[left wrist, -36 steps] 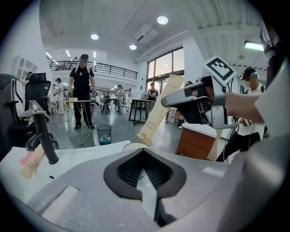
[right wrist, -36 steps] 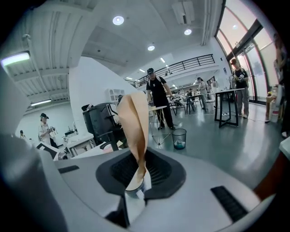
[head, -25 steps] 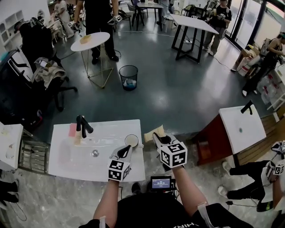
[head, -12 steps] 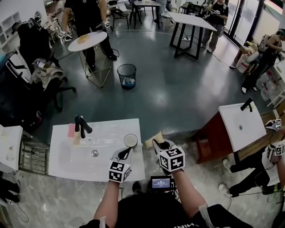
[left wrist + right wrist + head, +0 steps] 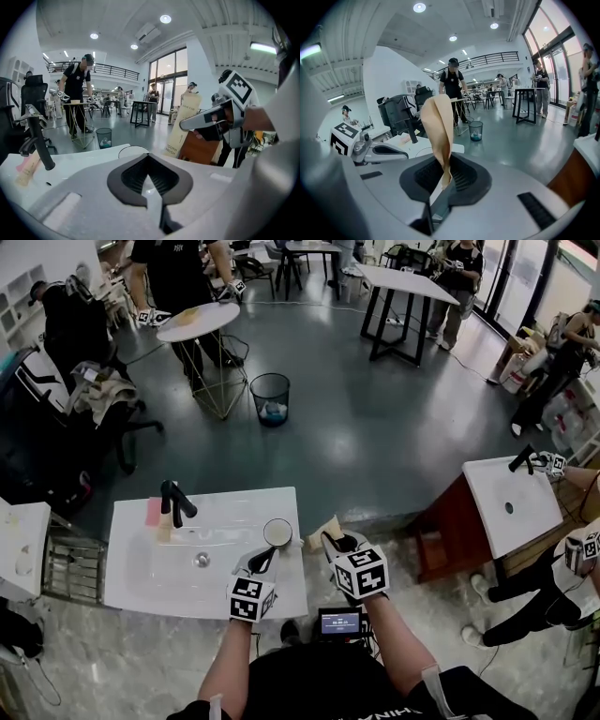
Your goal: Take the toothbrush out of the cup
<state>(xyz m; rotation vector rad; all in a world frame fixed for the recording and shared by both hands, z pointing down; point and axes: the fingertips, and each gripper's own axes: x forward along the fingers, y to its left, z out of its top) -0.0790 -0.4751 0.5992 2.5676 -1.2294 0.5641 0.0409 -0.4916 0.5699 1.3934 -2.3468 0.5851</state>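
Observation:
A white cup (image 5: pixel 277 532) stands on the right part of the white washbasin (image 5: pixel 150 573); its rim (image 5: pixel 133 150) shows just beyond my left gripper (image 5: pixel 265 560), whose jaws are shut with nothing between them. To the right of the cup, past the basin's edge, my right gripper (image 5: pixel 336 542) is shut on a tan cardboard toothbrush pack (image 5: pixel 324 528). The pack (image 5: pixel 439 126) stands up out of the right jaws and leans left. From the left gripper view the pack (image 5: pixel 183 124) is clear of the cup, to its right.
A black tap (image 5: pixel 174 502) and a pink item (image 5: pixel 153 513) are at the basin's far left. A small screen (image 5: pixel 340 622) sits below my right arm. A second basin (image 5: pixel 511 512) is at right, a bin (image 5: pixel 271 399) and tables with people beyond.
My right gripper has sunk a little with the pack still in it. The left gripper has stayed by the cup. People in the background have shifted.

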